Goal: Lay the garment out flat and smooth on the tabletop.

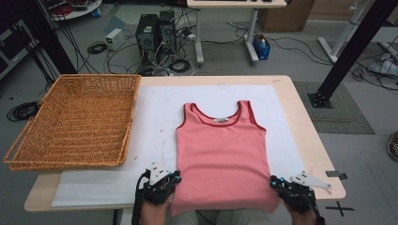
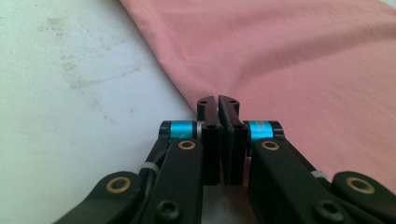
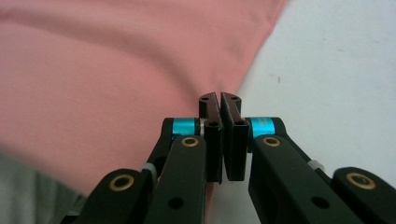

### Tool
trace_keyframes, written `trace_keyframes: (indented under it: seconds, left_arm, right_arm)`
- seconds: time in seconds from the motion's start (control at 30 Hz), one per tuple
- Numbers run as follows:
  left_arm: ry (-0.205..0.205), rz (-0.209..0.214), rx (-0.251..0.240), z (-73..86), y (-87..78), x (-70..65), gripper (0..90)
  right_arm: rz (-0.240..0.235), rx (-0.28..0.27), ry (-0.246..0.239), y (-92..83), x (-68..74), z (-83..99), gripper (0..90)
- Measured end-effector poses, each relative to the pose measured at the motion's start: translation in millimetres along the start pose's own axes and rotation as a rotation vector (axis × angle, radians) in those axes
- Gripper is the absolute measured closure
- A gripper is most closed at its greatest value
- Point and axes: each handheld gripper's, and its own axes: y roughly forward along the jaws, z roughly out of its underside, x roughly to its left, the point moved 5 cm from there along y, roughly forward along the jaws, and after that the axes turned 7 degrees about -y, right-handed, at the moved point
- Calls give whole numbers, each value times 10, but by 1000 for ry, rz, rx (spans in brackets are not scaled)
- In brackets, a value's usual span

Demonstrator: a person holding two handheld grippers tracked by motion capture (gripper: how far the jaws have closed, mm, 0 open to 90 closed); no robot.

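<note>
In the high view, a pink tank top (image 1: 223, 154) was laid flat on a white sheet (image 1: 155, 122) that covered the wooden table (image 1: 305, 136), with its neckline pointed away from the person and its hem draped over the near edge. A wicker basket (image 1: 77, 119) was set at the left end of the table, well apart from the garment. The left gripper (image 1: 174, 180) was placed at the left side seam near the hem, and the right gripper (image 1: 273, 183) at the right side seam near the hem; each was carried by a hand that entered from the bottom.

In the left gripper view, the jaws of the left gripper (image 2: 218, 100) were seen drawn fully together, with the tips set right at the edge of the tank top (image 2: 289, 60), where the cloth met the white sheet (image 2: 70, 93). Whether the fabric was pinched between them could not be told.

In the right gripper view, the right gripper (image 3: 219, 97) was likewise found closed tight, its tips at the border of the tank top (image 3: 116, 70) beside the white sheet (image 3: 336, 70). A hold on the cloth could not be confirmed there either.
</note>
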Motion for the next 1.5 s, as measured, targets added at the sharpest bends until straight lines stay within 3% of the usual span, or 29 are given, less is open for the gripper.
trace_keyframes:
  seconds: [0.03, 0.07, 0.13, 0.23, 0.4, 0.5, 0.67, 0.87, 0.93, 1.0, 1.07, 1.1, 1.33, 1.43, 1.47, 1.5]
  left_arm:
    - [5, 10, -4, 18, -28, -22, 876]
    - [2, 51, -21, 20, -66, -66, 875]
    - [13, 74, -50, -27, -75, -89, 861]
    - [3, 58, -60, -178, -2, -59, 651]
    - [13, 7, -61, -433, 177, 44, 563]
    - [-6, -21, -50, -584, 324, 164, 522]
    - [-34, -60, -3, -759, 567, 370, 511]
    - [-57, -107, 66, -761, 774, 499, 507]
    - [-38, -116, 71, -755, 774, 479, 565]
    - [26, -136, 81, -740, 768, 448, 732]
    - [21, -125, 84, -735, 761, 443, 854]
    - [15, -124, 82, -731, 758, 444, 865]
    - [-13, -122, 61, -680, 662, 446, 868]
    - [-13, -125, 49, -666, 626, 442, 858]
    - [-23, -132, 42, -668, 620, 451, 825]
    - [-41, -135, 36, -676, 623, 468, 707]
  right_arm:
    - [-3, -2, 1, -24, -1, 12, 884]
    - [-11, 1, 10, -45, 4, 29, 879]
    - [-11, -1, 19, -73, 9, 51, 811]
    - [0, -5, 40, -52, -11, 27, 718]
    - [24, -45, 63, 40, -80, -198, 647]
    - [36, -25, 55, 212, -148, -353, 622]
    - [73, 44, 27, 567, -298, -565, 620]
    - [100, 138, 2, 864, -367, -663, 625]
    - [120, 139, -11, 881, -357, -668, 658]
    - [125, 133, -20, 878, -365, -663, 749]
    - [114, 130, -10, 871, -378, -659, 819]
    - [105, 132, -12, 864, -384, -657, 843]
    - [64, 118, 18, 813, -419, -615, 853]
    - [64, 115, 18, 783, -429, -622, 758]
    - [64, 95, 26, 761, -431, -634, 720]
    - [64, 72, 29, 738, -441, -649, 678]
